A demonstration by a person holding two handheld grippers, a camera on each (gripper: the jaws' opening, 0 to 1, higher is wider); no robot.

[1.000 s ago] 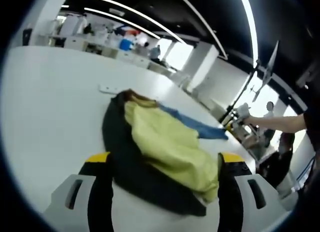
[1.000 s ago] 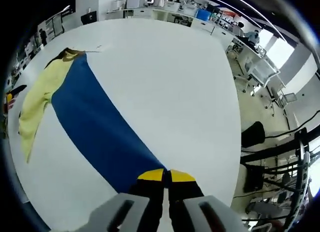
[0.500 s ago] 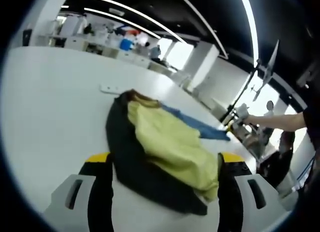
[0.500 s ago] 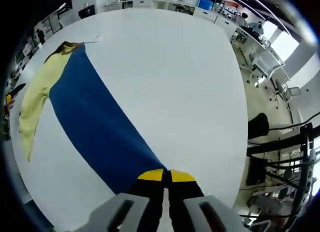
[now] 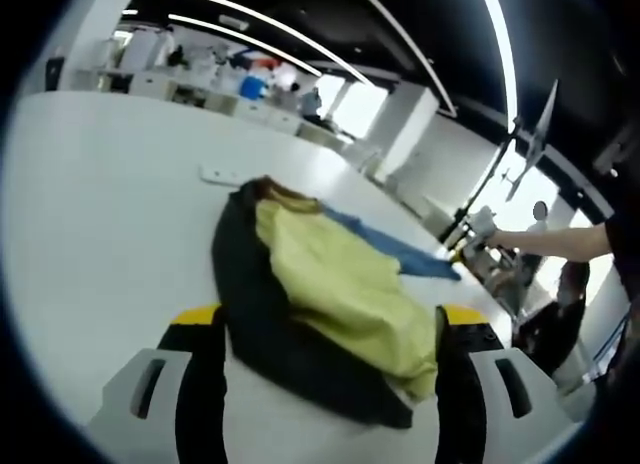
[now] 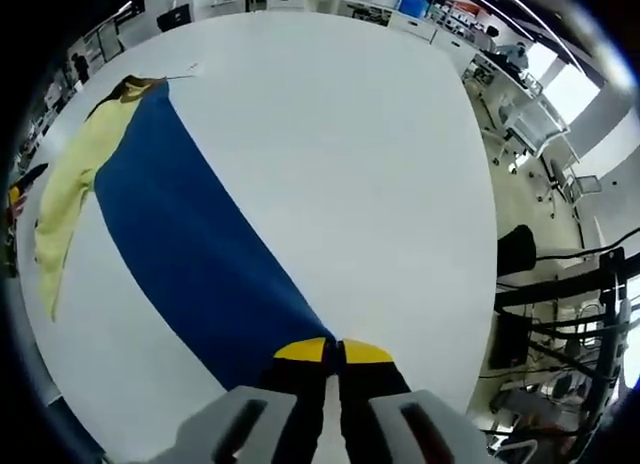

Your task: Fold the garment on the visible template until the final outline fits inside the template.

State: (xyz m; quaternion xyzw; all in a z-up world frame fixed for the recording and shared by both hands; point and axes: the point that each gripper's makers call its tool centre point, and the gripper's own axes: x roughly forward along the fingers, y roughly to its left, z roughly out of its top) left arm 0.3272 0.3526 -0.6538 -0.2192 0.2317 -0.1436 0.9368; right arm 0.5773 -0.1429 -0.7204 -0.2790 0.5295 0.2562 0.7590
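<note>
Basically, right gripper [image 6: 326, 352] is pinched on the garment's [image 6: 190, 254] blue edge, stretching it flat across the white table [image 6: 340, 174]. Left gripper [image 5: 325, 329] is spread apart, straddling the yellow-and-dark bunched end, probably ready to grab.

soft matt cloth garment [image 6: 190, 254] on a smooth white table [image 6: 350, 174].

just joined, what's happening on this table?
A person with two handheld grippers is working a garment on a white table. The right gripper is shut on the garment's blue panel, which is stretched out across the table. The left gripper is open, jaws on either side of the bunched yellow and dark part.
</note>
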